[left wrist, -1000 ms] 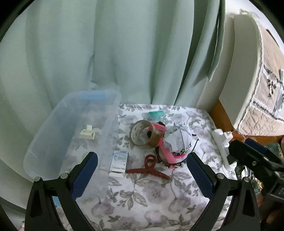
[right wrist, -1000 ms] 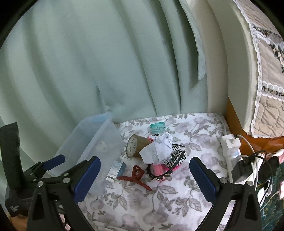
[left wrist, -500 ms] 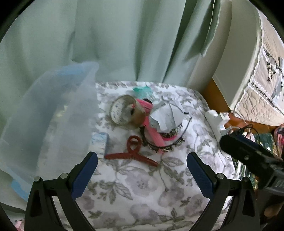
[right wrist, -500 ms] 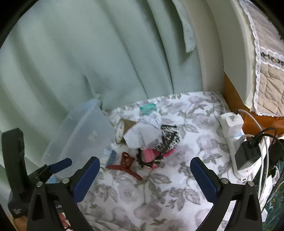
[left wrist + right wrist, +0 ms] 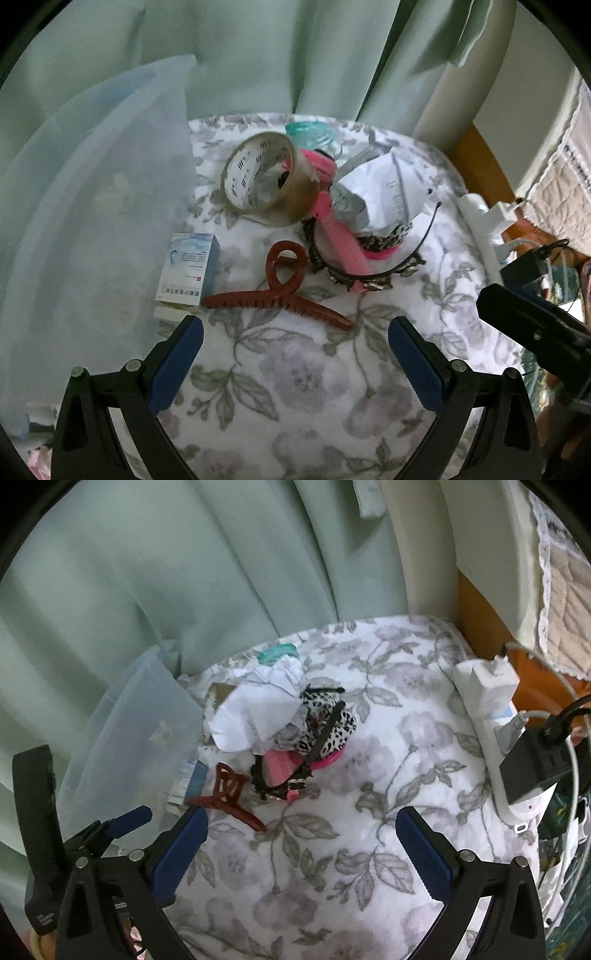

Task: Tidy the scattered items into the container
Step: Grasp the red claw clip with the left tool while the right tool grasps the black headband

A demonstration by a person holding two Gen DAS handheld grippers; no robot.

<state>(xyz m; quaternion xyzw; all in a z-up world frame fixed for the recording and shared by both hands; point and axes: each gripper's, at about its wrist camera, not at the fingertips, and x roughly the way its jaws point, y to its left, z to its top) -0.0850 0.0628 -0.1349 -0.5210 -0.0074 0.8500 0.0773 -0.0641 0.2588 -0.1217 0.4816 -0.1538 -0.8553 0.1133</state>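
The red hair claw (image 5: 275,291) lies flat on the flowered cloth (image 5: 295,373), just ahead of the left gripper (image 5: 295,350), whose fingers are spread wide with nothing between them. A small box (image 5: 188,271) touches the claw's left end and sits against the wall of the clear bin (image 5: 92,221). Behind them a tape roll (image 5: 267,177), pink comb (image 5: 341,243), crumpled paper (image 5: 380,192) and headbands (image 5: 369,275) are piled together, outside the bin. The right gripper (image 5: 301,845) is spread too, and holds nothing. If the claw is the target, come down across its narrow waist, not the teeth, and keep clear of the box; then lift over the bin's rim before letting go.
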